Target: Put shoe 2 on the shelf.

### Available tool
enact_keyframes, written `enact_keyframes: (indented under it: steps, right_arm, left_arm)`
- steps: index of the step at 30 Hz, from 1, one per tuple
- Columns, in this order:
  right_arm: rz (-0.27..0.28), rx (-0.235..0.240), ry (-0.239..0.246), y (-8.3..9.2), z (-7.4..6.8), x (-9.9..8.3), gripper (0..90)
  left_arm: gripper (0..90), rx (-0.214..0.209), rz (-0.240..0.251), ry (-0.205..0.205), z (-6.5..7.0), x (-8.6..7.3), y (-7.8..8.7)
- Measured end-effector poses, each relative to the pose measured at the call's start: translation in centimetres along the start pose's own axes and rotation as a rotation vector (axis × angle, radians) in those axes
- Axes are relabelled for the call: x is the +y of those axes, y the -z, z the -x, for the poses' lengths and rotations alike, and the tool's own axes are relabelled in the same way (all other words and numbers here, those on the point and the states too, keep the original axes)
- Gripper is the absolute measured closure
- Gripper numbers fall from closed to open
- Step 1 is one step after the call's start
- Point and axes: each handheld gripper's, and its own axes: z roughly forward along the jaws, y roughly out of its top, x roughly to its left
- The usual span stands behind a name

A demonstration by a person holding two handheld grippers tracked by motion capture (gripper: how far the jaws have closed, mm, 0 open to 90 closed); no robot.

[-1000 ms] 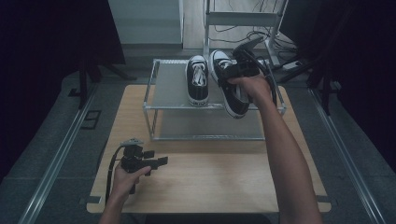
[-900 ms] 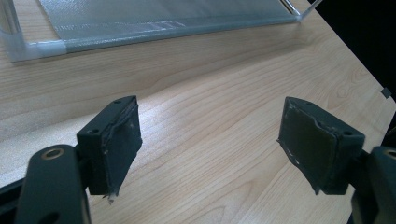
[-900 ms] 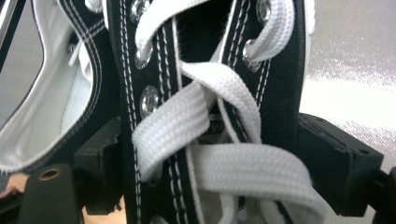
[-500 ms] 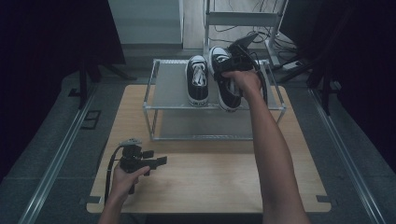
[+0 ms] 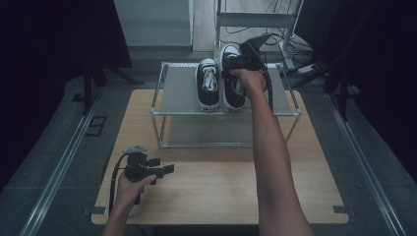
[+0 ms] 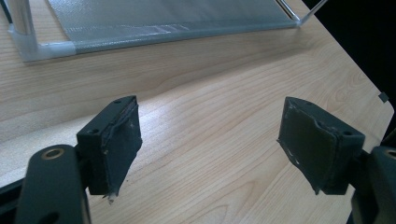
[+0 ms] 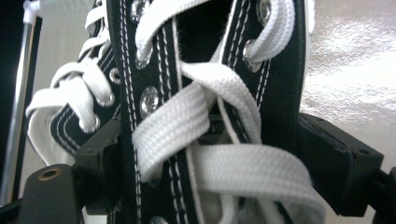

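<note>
Setting black canvas sneaker w/ white laces [image 5: 235, 86] down on silver wire-frame rack w/ grey mesh shelf [image 5: 179, 88], upper centre of frame, just beside its twin [image 5: 207, 83]. Right gripper [image 5: 241, 63] clamped on the laced upper. Lower flat, sole parallel to mesh, toes aligned w/ twin, then release. Left gripper [image 6: 210, 140] parted, empty, over pale wood-grain table [image 6: 224, 93].

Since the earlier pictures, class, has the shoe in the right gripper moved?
Yes. The right-hand shoe, clamped in the right gripper, has swung from tilted across the shoe rack's right side to straight beside the other shoe.
</note>
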Motion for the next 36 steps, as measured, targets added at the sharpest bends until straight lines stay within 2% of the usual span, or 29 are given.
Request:
enact_keyframes:
  steps: [8,13,16,21,26,36]
  right_arm:
    - [-0.009,-0.009,-0.049,-1.5,0.5,0.5,16.1]
    - [-0.032,-0.051,-0.085,-2.0,0.5,0.8,15.5]
    - [-0.038,-0.053,-0.090,-2.2,0.5,0.8,15.1]
    - [-0.056,-0.092,-0.125,-2.5,0.7,1.0,14.8]
    - [-0.086,-0.098,-0.117,-2.9,0.6,1.3,13.3]
    - [-0.054,-0.112,-0.093,-2.9,0.3,1.1,12.5]
  left_arm:
    - [21.0,0.005,0.002,0.006,-0.2,-0.1,0.1]
    - [20.9,0.006,0.005,0.008,-0.3,-0.1,0.2]
    - [21.0,0.009,0.008,0.012,-0.4,-0.1,0.3]
    - [20.9,0.010,0.007,0.011,-0.4,-0.1,0.3]
    - [20.9,0.012,0.008,0.013,-0.5,-0.1,0.3]
    - [20.9,0.016,0.006,0.013,-0.5,-0.1,0.3]
